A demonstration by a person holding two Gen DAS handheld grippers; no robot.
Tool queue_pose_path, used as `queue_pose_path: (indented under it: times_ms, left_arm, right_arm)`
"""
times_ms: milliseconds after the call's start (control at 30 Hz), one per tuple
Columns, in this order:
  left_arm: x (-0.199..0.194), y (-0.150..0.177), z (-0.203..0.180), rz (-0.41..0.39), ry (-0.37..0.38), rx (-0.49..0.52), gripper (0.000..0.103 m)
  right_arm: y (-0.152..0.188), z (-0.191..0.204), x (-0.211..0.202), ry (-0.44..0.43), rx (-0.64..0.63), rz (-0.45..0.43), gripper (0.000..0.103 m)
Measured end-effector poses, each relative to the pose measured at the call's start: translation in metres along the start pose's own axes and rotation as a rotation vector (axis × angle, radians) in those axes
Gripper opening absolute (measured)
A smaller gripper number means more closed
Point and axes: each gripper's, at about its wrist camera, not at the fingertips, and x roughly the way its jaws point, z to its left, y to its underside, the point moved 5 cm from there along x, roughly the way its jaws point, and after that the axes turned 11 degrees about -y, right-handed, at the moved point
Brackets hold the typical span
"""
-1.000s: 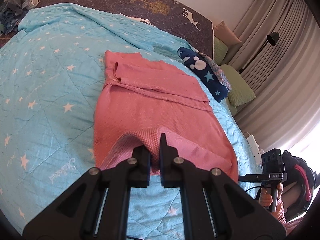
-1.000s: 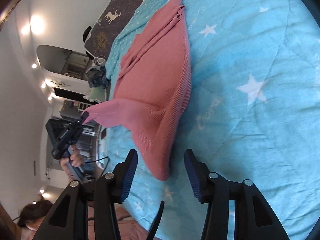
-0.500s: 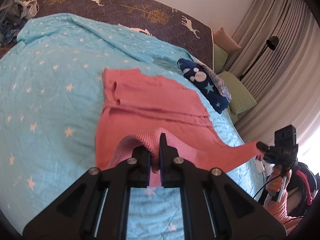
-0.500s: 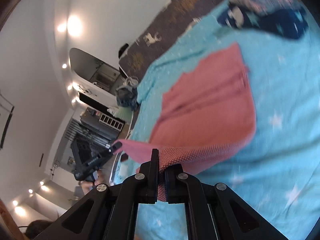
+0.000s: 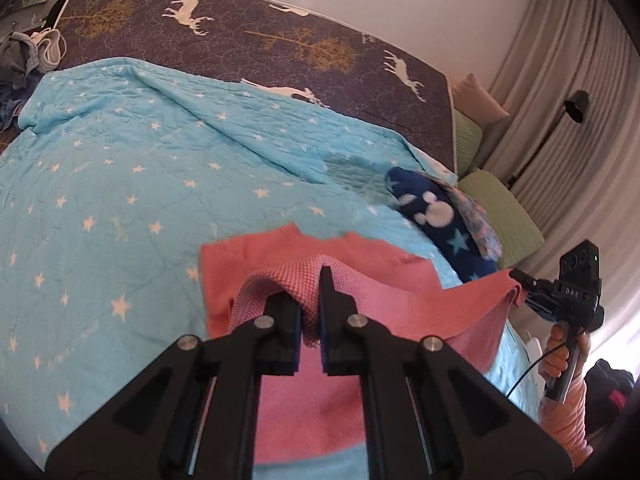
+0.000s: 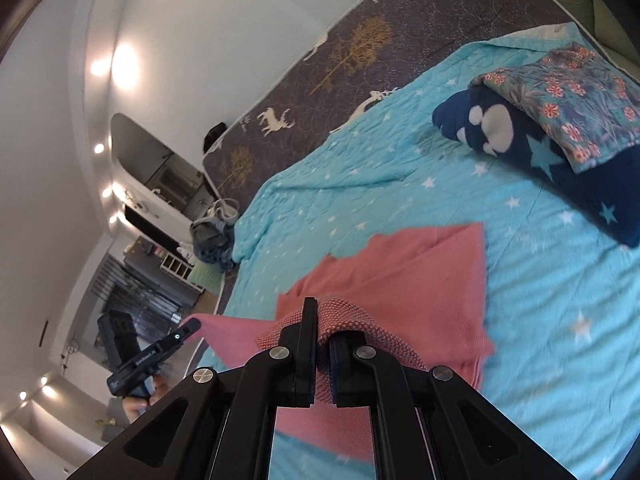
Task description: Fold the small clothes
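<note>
A pink knit garment (image 5: 360, 272) lies on the light blue star quilt (image 5: 120, 200); it also shows in the right wrist view (image 6: 420, 280). My left gripper (image 5: 310, 300) is shut on one corner of its near hem. My right gripper (image 6: 324, 332) is shut on the other corner. Both hold the hem lifted above the bed, stretched between them, with the far part of the garment still on the quilt. In the left wrist view the right gripper (image 5: 520, 280) shows at the right, and in the right wrist view the left gripper (image 6: 192, 326) shows at the left.
A folded navy garment (image 5: 440, 224) with a floral piece (image 6: 560, 96) on it lies at the far right of the quilt. A dark deer-print mattress (image 5: 280, 40) lies beyond. Green pillows (image 5: 500, 208), a floor lamp (image 5: 576, 104) and curtains stand right. Crumpled clothes (image 6: 212, 236) sit at the far left.
My right gripper shut on the hem corner that it was open around. Both grippers lifted the hem and carried it forward over the garment, towards its far end.
</note>
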Motion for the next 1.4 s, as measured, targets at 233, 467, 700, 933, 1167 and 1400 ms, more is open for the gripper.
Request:
queue_pose_path:
  times_ms: [233, 467, 700, 933, 1167, 1400]
  left_arm:
    - [0.106, -0.023, 0.039, 0.112, -0.068, -0.104, 0.009]
    - [0.13, -0.007, 0.076, 0.167, -0.073, -0.22, 0.016]
    - [0.094, -0.001, 0.054, 0.084, -0.032, -0.077, 0.039]
    - [0.09, 0.035, 0.02, 0.212, 0.079, 0.067, 0.039]
    - [0.16, 0.043, -0.037, 0.264, -0.101, 0.26, 0.039]
    - [0.168, -0.018, -0.001, 0.098, -0.296, 0.131, 0.039]
  right_arm:
    - [-0.031, -0.076, 0.06, 0.107, 0.109, 0.043, 0.011]
    - [-0.024, -0.113, 0.068, 0.173, 0.182, 0.048, 0.025]
    - [-0.049, -0.081, 0.032, 0.2, 0.059, -0.077, 0.062]
    - [0.022, -0.033, 0.07, 0.341, -0.304, 0.347, 0.061]
    - [0.016, -0.068, 0.133, 0.605, -0.329, 0.387, 0.051]
    - [-0.047, -0.09, 0.118, 0.67, -0.236, 0.125, 0.053]
